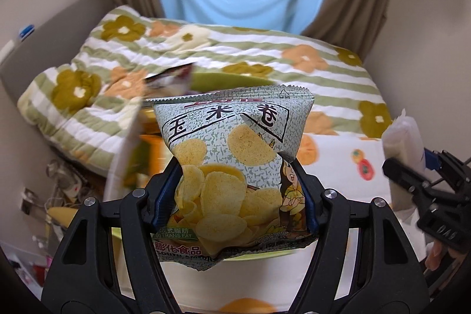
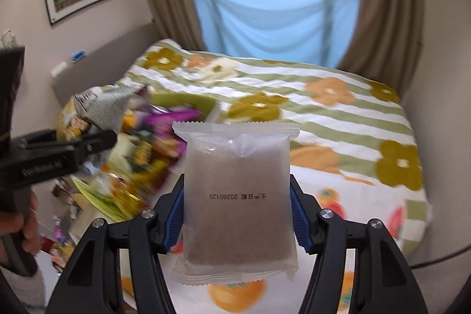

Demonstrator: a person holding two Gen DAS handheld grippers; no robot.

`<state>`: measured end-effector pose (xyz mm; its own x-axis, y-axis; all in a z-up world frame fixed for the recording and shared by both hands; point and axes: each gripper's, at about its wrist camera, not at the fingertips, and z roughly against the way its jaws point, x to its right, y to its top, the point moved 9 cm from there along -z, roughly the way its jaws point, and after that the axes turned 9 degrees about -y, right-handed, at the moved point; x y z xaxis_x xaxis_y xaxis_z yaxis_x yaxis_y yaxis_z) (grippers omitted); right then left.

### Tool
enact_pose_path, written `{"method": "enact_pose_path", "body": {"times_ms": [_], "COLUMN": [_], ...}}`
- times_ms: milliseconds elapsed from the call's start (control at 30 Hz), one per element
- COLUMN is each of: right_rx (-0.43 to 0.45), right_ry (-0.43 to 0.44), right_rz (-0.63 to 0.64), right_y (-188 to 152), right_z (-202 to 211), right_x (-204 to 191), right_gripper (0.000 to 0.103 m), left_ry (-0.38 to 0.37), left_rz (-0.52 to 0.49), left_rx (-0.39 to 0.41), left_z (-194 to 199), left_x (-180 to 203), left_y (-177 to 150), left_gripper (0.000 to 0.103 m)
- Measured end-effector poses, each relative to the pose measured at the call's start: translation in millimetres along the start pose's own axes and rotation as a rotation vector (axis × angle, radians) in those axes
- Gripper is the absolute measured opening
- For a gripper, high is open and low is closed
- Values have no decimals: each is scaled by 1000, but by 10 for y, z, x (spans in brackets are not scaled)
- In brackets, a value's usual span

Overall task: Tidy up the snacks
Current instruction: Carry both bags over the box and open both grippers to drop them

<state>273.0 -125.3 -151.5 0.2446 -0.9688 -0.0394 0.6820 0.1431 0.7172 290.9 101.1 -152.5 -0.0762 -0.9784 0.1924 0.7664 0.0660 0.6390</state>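
A bag of corn chips (image 1: 235, 155), pale green with yellow chips printed on it, stands upright between the blue pads of my left gripper (image 1: 240, 175), which is shut on it. In the right wrist view a frosted white packet (image 2: 238, 196) with brown filling and a printed date is clamped in my right gripper (image 2: 237, 196). Each gripper shows in the other's view: the right gripper (image 1: 400, 164) with its packet (image 1: 403, 134) at the right edge, the left gripper (image 2: 100, 139) with the chips bag (image 2: 100, 105) at the left. A blurred pile of snacks (image 2: 147, 149) lies in a green tray (image 2: 97, 199) below.
A bed with a green-striped flower quilt (image 2: 323, 108) fills the room ahead, its grey headboard (image 2: 97, 66) on the left. Behind it hang a blue cloth (image 2: 273, 19) and brown curtains. Cables and clutter (image 1: 64, 184) lie on the floor at lower left. A hand (image 2: 26, 225) holds the left gripper's handle.
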Motion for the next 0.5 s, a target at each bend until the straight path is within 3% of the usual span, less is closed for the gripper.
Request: {"method": "enact_pose_path", "body": {"times_ms": [133, 300, 400, 433, 467, 500], "right_rx": [-18, -43, -62, -70, -77, -84], "right_ry": [44, 29, 7, -2, -9, -18], "right_rz": [-43, -60, -76, -85, -94, -104], "right_y": [156, 253, 239, 217, 196, 180], "right_z": [-177, -381, -490, -527, -542, -566], "right_x": [-431, -839, -1004, -1047, -1062, -1089], "right_gripper": [58, 58, 58, 58, 58, 58], "left_ry": [-14, -64, -97, -93, -86, -85], "left_rz": [16, -7, -57, -83, -104, -117], "left_rx": [-43, -108, -143, -155, -159, -156], "left_z": [-78, -244, -335, -364, -381, -379], "left_x": [-534, -833, -853, -873, -891, -895], "left_y": [-9, -122, -226, -268, -293, -308], "left_gripper": [65, 66, 78, 93, 103, 102]}}
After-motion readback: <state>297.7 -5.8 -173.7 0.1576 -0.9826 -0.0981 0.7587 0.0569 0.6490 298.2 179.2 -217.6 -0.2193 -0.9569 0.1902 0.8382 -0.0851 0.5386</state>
